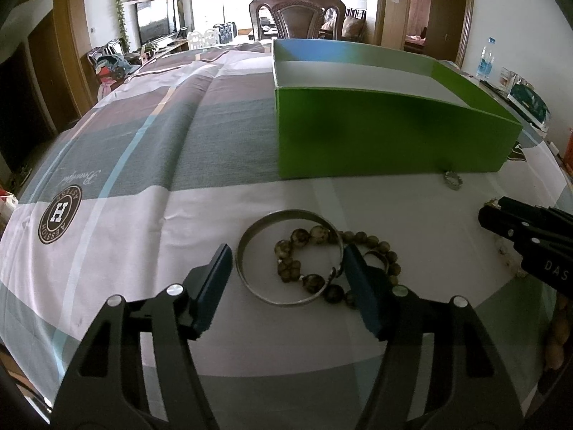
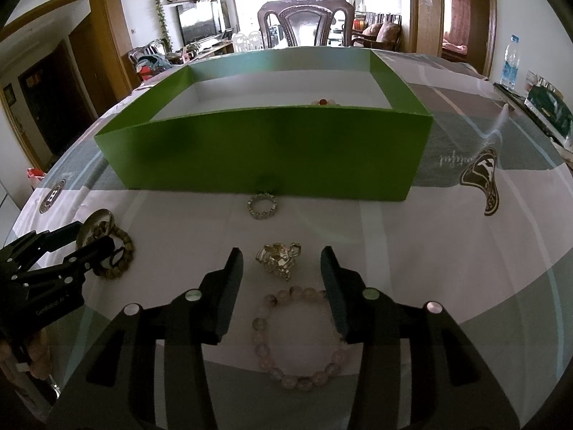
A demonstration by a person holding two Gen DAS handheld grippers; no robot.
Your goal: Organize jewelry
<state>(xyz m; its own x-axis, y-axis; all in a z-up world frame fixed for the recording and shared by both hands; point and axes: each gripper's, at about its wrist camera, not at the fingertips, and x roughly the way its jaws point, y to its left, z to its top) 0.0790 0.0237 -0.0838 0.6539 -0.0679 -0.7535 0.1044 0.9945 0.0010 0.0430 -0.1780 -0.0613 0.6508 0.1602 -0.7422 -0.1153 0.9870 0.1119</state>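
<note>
A living room with a carved wooden chair (image 2: pixel 306 21) and a television (image 2: pixel 198 21) lies behind a table covered by a checked grey, white and pale-blue cloth (image 1: pixel 150 136). On the cloth stands an open green box (image 2: pixel 265 150) with a white inside, the landmark for the rest.

Only the right wrist view sees into the box: a small piece with a red bead (image 2: pixel 323 101) lies just behind its near wall. That view also shows a small sparkling ring (image 2: pixel 262 206) on the cloth just before the box's front wall, a gold-coloured ornament (image 2: pixel 280 258) nearer the camera, and a pale pink bead bracelet (image 2: pixel 299 337) nearest of all. The right gripper (image 2: pixel 283 268) stands with its jaws apart, the ornament between the tips but untouched by either pad; the bracelet lies farther back between the fingers, and its right finger overlaps that bracelet's rim.

The left wrist view shows what sits before the box's left front corner: a plain metal bangle (image 1: pixel 286 256) lying flat, overlapped by brown bead bracelets (image 1: pixel 322 261). The left gripper (image 1: pixel 286 267) is spread wide around the bangle; its left pad stands clear, and whether the right pad touches the rim cannot be told. The right wrist view shows this pile only partly, behind the left gripper's fingers.
</note>
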